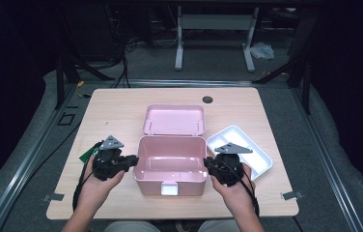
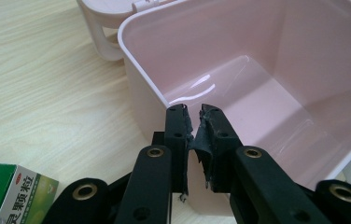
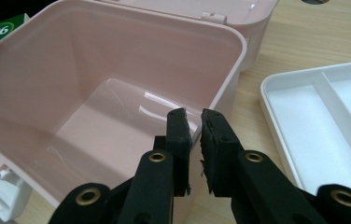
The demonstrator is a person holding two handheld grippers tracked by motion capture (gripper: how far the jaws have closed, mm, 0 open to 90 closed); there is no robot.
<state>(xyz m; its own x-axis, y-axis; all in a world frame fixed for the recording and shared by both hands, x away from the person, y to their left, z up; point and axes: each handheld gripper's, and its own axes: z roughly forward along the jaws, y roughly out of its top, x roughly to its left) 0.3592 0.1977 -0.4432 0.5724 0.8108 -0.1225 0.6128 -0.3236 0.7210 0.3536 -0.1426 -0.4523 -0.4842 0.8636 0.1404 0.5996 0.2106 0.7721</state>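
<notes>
Pink glossy plastic box [image 1: 170, 166], 1 only, lid hinged back, empty inside, at bench [image 1: 117, 108] centre. Left tool [image 1: 132, 162] pinches its left wall, right tool [image 1: 207, 164] its right wall. 1 white divided tray [image 1: 261, 157] right; 1 green carton [image 2: 5, 191] left.

The green-and-white medicine carton [image 2: 10, 193] on the worktop [image 2: 47, 93] carries green Chinese characters reading "灵颗粒" along its white side. In the right gripper view, the same carton's green face shows a white "66".

One pink box [image 1: 170, 166], one white tray [image 1: 261, 155], one green carton [image 2: 5, 191], two grippers
</notes>
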